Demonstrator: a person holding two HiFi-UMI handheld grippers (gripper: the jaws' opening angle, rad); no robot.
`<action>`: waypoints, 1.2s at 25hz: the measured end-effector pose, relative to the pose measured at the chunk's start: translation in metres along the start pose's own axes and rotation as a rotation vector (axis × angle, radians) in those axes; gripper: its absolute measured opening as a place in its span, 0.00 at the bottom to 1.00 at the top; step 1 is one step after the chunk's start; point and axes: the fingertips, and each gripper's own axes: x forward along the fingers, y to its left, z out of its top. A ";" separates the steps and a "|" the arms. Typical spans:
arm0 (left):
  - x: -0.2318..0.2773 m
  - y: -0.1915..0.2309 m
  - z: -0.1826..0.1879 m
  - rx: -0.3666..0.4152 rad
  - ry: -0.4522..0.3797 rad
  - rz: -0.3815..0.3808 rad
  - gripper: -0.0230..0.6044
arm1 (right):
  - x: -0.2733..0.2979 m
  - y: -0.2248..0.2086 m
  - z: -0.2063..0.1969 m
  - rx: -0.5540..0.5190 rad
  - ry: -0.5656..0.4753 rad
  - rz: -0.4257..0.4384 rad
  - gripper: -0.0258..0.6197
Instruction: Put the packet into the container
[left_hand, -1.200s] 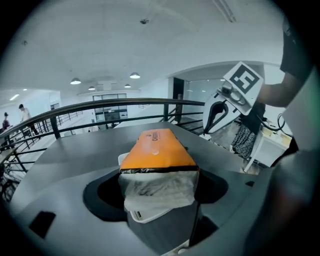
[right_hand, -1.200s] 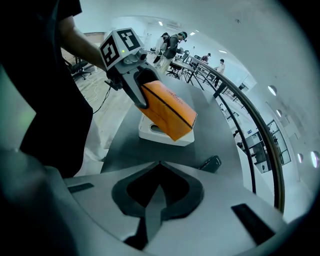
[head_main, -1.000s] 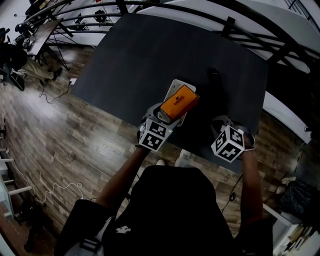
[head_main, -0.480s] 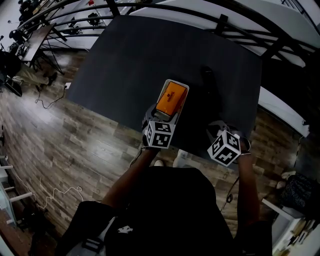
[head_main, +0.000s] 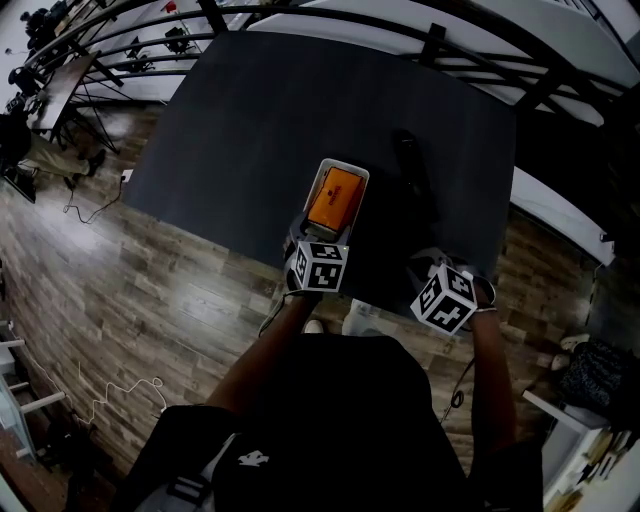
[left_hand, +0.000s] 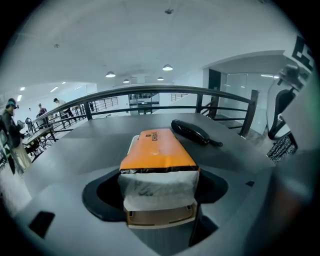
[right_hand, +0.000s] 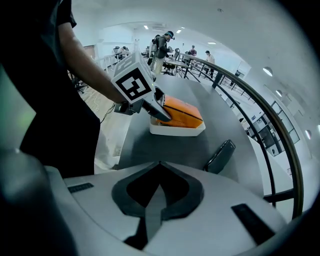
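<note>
An orange packet (head_main: 335, 197) with a white end lies lengthwise in the white container (head_main: 345, 165) on the dark table. My left gripper (head_main: 318, 232) is at the container's near end, shut on the packet's white end (left_hand: 157, 187); the container's near wall (left_hand: 160, 216) shows just below it. In the right gripper view the packet (right_hand: 186, 113) sits low in the container (right_hand: 177, 130) with the left gripper (right_hand: 161, 113) on it. My right gripper (head_main: 438, 264) hangs over the table's front edge, to the right, shut and empty (right_hand: 159, 189).
A black handset (head_main: 412, 165) lies on the table (head_main: 250, 120) just right of the container, also in the left gripper view (left_hand: 192, 132). A curved black railing (head_main: 450, 45) runs behind the table. Wooden floor (head_main: 120, 280) lies left of and below it.
The packet was tilted across the container and has swung into line with it and dropped in. The left gripper moved forward with it. The right gripper hardly moved.
</note>
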 end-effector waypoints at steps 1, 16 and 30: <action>0.001 0.000 -0.002 0.006 0.004 0.005 0.64 | 0.000 0.001 -0.002 0.002 0.003 0.005 0.04; 0.015 -0.004 -0.006 -0.053 -0.003 0.004 0.68 | 0.003 0.028 -0.007 0.017 -0.001 0.139 0.04; -0.006 0.001 0.009 -0.098 -0.129 -0.063 0.82 | 0.006 0.033 0.004 0.008 -0.020 0.166 0.04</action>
